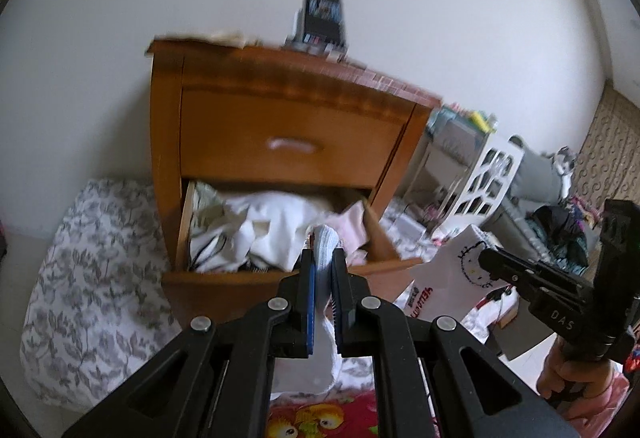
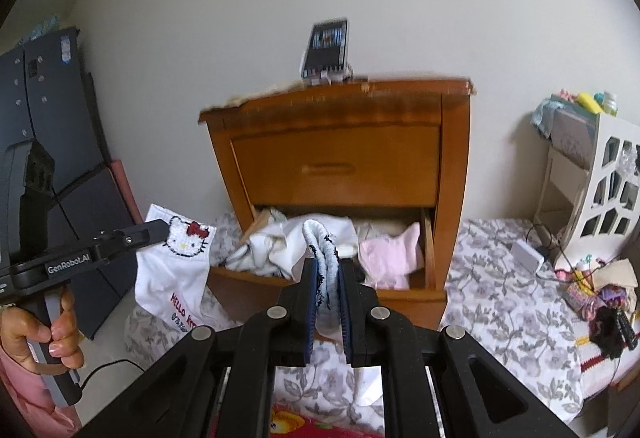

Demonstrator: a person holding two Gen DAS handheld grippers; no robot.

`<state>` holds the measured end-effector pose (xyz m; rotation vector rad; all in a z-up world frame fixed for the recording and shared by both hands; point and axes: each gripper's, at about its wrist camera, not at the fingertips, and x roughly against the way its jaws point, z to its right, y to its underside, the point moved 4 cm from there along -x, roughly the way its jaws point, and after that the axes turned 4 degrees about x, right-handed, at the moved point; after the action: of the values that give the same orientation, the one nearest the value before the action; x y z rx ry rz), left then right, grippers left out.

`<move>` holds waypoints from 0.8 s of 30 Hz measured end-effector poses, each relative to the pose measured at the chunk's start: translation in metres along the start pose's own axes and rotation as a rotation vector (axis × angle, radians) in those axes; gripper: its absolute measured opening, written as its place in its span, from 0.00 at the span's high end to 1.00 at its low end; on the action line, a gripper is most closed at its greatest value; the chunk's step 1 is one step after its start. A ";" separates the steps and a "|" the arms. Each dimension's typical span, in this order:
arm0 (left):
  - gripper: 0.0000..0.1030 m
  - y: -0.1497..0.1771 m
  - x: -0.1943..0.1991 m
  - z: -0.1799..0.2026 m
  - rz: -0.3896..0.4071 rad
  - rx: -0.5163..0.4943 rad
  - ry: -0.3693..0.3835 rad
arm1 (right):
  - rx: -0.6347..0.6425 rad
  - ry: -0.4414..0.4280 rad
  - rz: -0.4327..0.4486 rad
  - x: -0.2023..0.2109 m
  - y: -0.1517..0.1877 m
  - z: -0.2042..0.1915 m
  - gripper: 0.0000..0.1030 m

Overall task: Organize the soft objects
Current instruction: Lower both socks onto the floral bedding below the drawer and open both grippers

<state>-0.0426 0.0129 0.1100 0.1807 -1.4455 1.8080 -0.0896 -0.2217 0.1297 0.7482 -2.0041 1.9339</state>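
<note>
**Two white socks clamped before an open drawer**

The jaws of the left gripper [image 1: 323,260] are pressed together on the ribbed cuff of a white sock [image 1: 325,240]. The cuff stands up between the blue pads and the rest hangs down behind the jaws, so the foot is largely hidden. In the right wrist view the same sock shows as a flat white one with a cat face and red lettering, the lettering partly cut off by a fold.

The jaws of the right gripper [image 2: 326,268] are likewise clamped on a second white sock [image 2: 320,238]. It is seen edge-on, with dark stitching along the cuff, and its lower part is hidden by the jaws.

Each gripper is held by a hand [image 2: 48,326]; only fingers and a pink sleeve are seen.

Both socks are held in the air just in front of the open lower drawer [image 2: 400,296] of a wooden nightstand [image 2: 336,118]. The drawer is crammed with white and pink clothes [image 2: 384,254], single pieces of which cannot be told apart. The upper drawer is closed.

A phone [image 2: 326,46] stands on top, its screen too blurred to read. Floral bedding [image 2: 500,278] lies around the nightstand.
</note>
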 end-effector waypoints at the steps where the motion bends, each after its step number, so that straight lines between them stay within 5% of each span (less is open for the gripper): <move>1: 0.93 0.005 -0.009 -0.003 -0.026 0.005 -0.009 | -0.002 -0.002 -0.017 -0.005 0.003 0.001 0.89; 9: 0.93 0.045 -0.063 -0.030 -0.202 0.083 -0.046 | -0.030 -0.017 -0.156 -0.049 0.034 0.009 0.89; 24: 0.93 0.076 -0.114 -0.048 -0.328 0.147 -0.069 | -0.090 -0.027 -0.319 -0.107 0.072 0.019 0.89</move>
<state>0.0014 -0.0035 -0.0279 0.5286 -1.2456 1.6484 -0.0348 -0.2223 0.0114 1.0061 -1.8397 1.6498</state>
